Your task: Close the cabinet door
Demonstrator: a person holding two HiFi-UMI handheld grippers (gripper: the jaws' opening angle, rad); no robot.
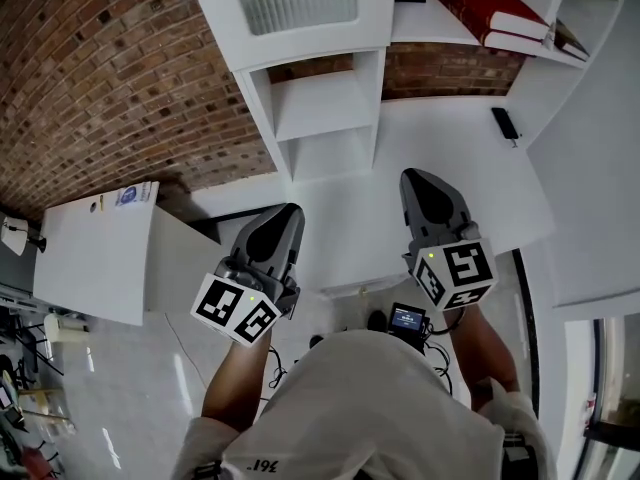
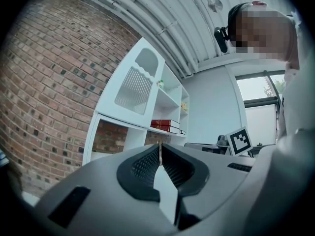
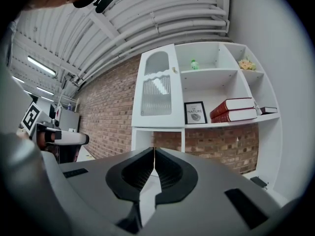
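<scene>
The door point(image 3: 157, 90), left of the books point(image 3: 238, 109), already looks flush. The left gripper point(image 2: 161, 146) and right gripper point(image 3: 154, 151) have fingers clenched on nothing, well short of it. A needless shove could jolt the books.

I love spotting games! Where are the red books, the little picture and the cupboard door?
red books point(image 3: 234, 107): right gripper view, on the top book's red side.
picture point(image 3: 196, 112): right gripper view, on the middle of its print.
cupboard door point(image 3: 157, 95): right gripper view, on its ribbed glass pane.
</scene>
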